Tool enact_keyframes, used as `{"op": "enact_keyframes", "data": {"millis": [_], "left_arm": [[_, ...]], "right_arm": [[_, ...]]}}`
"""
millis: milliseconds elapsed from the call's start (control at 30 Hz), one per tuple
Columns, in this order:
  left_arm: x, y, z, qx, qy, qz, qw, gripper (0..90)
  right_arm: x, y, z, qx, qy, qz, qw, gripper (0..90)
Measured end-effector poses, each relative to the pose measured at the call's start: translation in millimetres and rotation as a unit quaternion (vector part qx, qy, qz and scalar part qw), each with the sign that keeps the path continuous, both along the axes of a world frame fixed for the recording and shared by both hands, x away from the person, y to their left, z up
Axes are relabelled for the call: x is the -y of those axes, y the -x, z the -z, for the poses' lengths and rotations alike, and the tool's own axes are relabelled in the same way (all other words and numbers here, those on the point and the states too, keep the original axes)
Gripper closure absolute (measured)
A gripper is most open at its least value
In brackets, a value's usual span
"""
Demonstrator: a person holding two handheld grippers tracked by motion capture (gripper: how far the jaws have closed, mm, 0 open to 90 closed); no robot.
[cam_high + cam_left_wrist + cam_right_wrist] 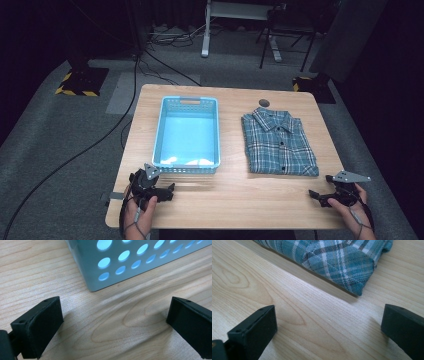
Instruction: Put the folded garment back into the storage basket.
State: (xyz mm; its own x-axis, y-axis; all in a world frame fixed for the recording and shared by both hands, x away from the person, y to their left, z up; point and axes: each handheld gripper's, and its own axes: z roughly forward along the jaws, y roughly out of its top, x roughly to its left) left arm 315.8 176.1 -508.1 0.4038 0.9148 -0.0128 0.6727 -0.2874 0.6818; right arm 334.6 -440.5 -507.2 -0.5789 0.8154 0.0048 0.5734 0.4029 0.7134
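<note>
A folded blue plaid shirt (pixel 279 143) lies on the right half of the wooden table (pixel 235 190). Left of it stands an empty light-blue perforated basket (pixel 165 121). My left gripper (pixel 169 189) rests near the table's front left, just below the basket's near corner (pixel 93 277); its jaws are wide open with only bare wood between them. My right gripper (pixel 314 196) sits at the front right, a little short of the shirt's near corner (pixel 359 288). It too stands open and holds nothing.
A small dark round mark (pixel 263 103) lies on the table behind the shirt's collar. Beyond the table are carpeted floor, cables (pixel 75 155), stand bases with yellow-black tape (pixel 75 82) and desk legs (pixel 206 30).
</note>
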Motion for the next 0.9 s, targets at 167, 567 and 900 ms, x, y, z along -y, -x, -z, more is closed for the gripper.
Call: {"op": "enact_keyframes", "data": {"millis": [167,567,900], "left_arm": [[0.0,0.0,0.0,0.000,0.000,0.000,1.0000,0.2],[0.2,0.3,0.0,0.000,0.001,0.001,1.0000,0.2],[-0.1,0.2,0.0,0.000,0.001,0.004,1.0000,0.2]], "right_arm": [[0.0,0.0,-0.1,0.000,0.000,0.000,1.0000,0.2],[0.1,0.3,-0.2,0.002,0.000,-0.001,1.0000,1.3],[-0.1,0.7,-0.3,0.002,0.001,0.004,1.0000,1.3]]}}
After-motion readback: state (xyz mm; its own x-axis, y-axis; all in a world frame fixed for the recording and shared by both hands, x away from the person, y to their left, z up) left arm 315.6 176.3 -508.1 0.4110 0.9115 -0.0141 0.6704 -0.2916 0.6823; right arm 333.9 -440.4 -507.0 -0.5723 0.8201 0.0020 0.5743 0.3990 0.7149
